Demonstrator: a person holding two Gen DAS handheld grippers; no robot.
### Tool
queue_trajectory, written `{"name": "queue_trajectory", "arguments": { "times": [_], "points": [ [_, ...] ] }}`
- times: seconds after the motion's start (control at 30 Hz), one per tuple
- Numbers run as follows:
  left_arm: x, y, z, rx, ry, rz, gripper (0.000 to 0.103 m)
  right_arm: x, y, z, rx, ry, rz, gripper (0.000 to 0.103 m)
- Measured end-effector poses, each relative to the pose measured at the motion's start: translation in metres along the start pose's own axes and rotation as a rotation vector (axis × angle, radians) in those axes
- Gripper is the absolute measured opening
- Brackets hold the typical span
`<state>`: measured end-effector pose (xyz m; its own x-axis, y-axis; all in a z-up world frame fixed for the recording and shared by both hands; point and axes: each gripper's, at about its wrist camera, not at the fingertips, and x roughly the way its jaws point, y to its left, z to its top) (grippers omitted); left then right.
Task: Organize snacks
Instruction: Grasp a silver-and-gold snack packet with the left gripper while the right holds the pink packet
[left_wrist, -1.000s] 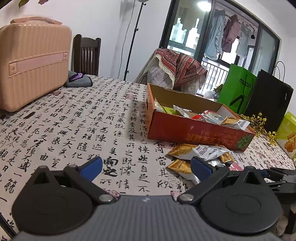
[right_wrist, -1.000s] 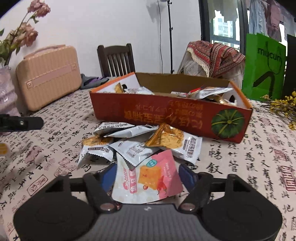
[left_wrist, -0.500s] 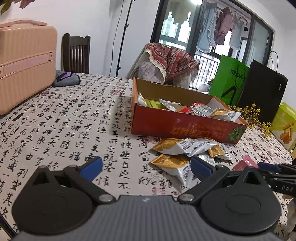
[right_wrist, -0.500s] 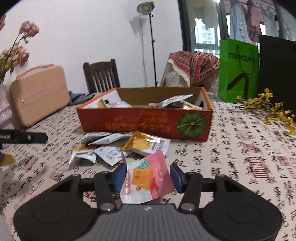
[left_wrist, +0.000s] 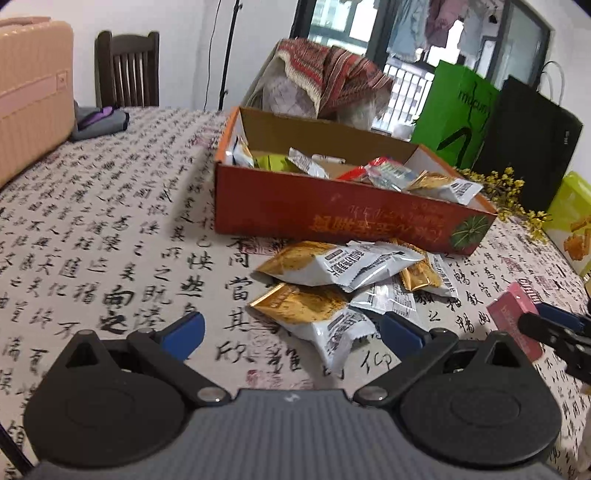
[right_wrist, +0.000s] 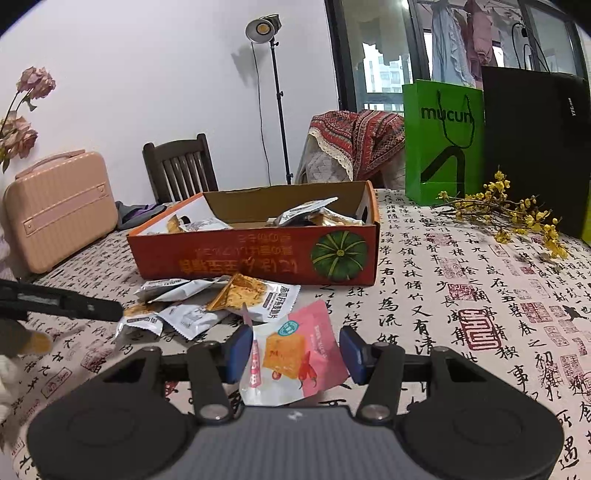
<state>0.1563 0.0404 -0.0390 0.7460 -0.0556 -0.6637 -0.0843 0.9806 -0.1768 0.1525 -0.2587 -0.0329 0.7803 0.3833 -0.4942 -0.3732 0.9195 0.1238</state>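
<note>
An orange cardboard box (left_wrist: 332, 218) (right_wrist: 258, 258) holds several snack packets. More gold and white packets (left_wrist: 332, 273) (right_wrist: 207, 299) lie in a pile on the tablecloth in front of it. My left gripper (left_wrist: 291, 332) is open and empty, low over the table, just short of the nearest gold packet (left_wrist: 314, 314). My right gripper (right_wrist: 295, 350) is shut on a pink snack packet (right_wrist: 291, 354) and holds it above the table, right of the pile. The pink packet also shows in the left wrist view (left_wrist: 513, 317).
A pink suitcase (right_wrist: 55, 210) stands at the table's left. A wooden chair (right_wrist: 181, 170), a green bag (right_wrist: 443, 140), a black bag (right_wrist: 535, 147) and yellow flowers (right_wrist: 517, 214) are behind and right of the box. A lamp stand (right_wrist: 273, 92) rises behind.
My right gripper has lifted and drawn back to the right with the pink packet. My left gripper has moved closer to the pile.
</note>
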Motion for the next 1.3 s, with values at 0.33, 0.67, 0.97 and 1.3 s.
{"name": "queue_trajectory", "arguments": {
  "times": [0.33, 0.67, 0.97, 1.3],
  "points": [
    [0.036, -0.028, -0.003, 0.104, 0.049, 0.144, 0.103, -0.002, -0.005, 0.0, 0.013, -0.001, -0.007, 0.052],
    [0.02, 0.011, 0.0, 0.061, 0.048, 0.146, 0.103, 0.0, -0.012, -0.004, 0.023, 0.008, -0.009, 0.052],
    [0.043, -0.008, 0.01, 0.075, 0.034, 0.185, 0.097, 0.0, -0.007, -0.002, 0.023, 0.007, -0.008, 0.053],
    [-0.011, -0.003, -0.009, 0.159, -0.057, 0.067, 0.044, 0.003, -0.007, -0.004, 0.024, 0.013, 0.001, 0.053]
  ]
}}
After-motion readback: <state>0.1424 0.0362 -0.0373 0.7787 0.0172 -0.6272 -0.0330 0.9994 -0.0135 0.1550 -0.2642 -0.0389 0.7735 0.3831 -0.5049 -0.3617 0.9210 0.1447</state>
